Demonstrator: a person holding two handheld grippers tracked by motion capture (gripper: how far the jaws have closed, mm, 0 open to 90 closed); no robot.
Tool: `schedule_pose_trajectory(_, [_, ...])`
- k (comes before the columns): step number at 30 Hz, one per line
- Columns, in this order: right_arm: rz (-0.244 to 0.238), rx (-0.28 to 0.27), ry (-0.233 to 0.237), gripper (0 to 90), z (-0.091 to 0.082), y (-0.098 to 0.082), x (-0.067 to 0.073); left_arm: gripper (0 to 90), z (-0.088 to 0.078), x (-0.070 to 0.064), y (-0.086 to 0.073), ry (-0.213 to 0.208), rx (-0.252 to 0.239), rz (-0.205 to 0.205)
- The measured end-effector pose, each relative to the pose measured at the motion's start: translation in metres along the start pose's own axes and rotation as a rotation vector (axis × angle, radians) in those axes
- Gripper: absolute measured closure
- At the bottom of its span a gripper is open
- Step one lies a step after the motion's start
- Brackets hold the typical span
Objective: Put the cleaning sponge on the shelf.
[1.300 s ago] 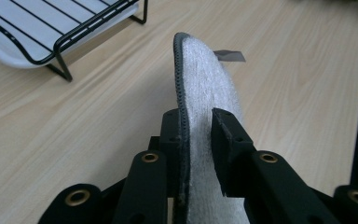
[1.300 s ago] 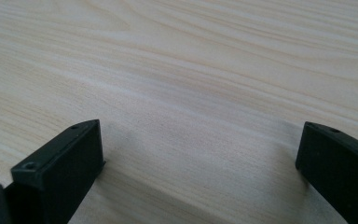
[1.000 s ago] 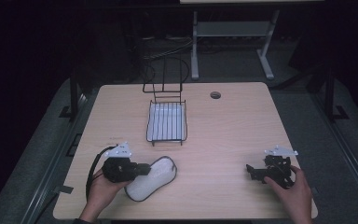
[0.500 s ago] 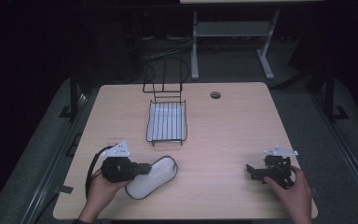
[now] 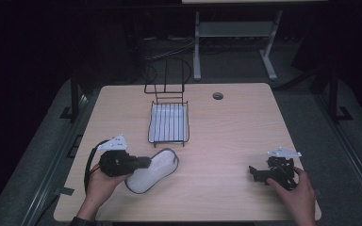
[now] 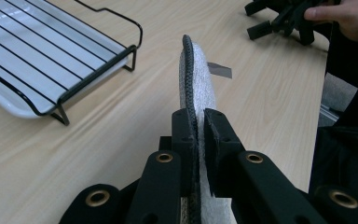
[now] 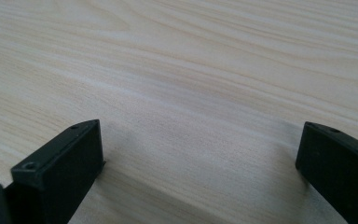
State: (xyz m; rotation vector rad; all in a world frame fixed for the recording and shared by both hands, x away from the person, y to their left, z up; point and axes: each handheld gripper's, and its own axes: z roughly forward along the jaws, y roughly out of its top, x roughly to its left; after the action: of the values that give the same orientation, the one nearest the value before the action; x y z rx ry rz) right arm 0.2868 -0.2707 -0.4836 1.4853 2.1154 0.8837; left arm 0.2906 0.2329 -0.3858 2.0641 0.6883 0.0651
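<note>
Clamping the insole's (image 6: 196, 84) edge w/ left gripper (image 6: 199, 140) — right gripper (image 7: 200, 172) jaws wide apart, empty.

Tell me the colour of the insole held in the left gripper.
The insole is white-grey with black edging, clearest in the left gripper view.

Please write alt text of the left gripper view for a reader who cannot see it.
The left gripper has its two black jaws shut on the dark-trimmed edge of a white insole above a wooden table. A black wire rack stands at upper left.
</note>
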Motion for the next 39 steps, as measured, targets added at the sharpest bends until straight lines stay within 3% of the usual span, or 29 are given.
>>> schedule_pose_trajectory(22, [0.000, 0.000, 0.000, 0.2, 0.000, 0.000, 0.000, 83.0, 0.000, 0.025, 0.027, -0.006, -0.053, -0.024])
schedule_pose_trajectory(39, [0.000, 0.000, 0.001, 0.2, 0.000, 0.000, 0.000, 83.1, 0.003, 0.052, 0.058, 0.036, -0.075, -0.020])
